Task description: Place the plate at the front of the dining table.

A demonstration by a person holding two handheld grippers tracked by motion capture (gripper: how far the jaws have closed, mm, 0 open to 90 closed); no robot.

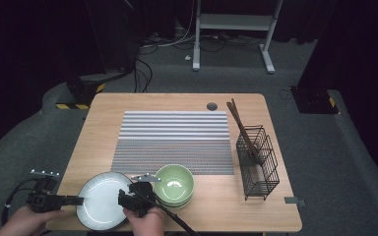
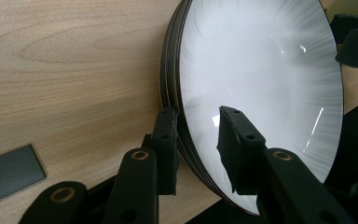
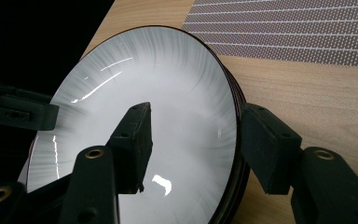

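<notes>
At the near left corner of the wooden table (image 1: 187, 101), a stack of white plates (image 1: 101, 206) is sitting just left of green bowls (image 1: 174, 185). Glazed, stiff and breakable, the plates are likely slippery; opposite rims are the place to hold. The left gripper (image 2: 198, 140) and right gripper (image 3: 193, 140) are each straddling a rim, jaws parted, not visibly clamping.

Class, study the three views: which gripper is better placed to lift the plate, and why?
Neither clearly. The left gripper and the right gripper each straddle opposite rims of the plate, one jaw above and one outside. A two-sided lift looks likely.
</notes>
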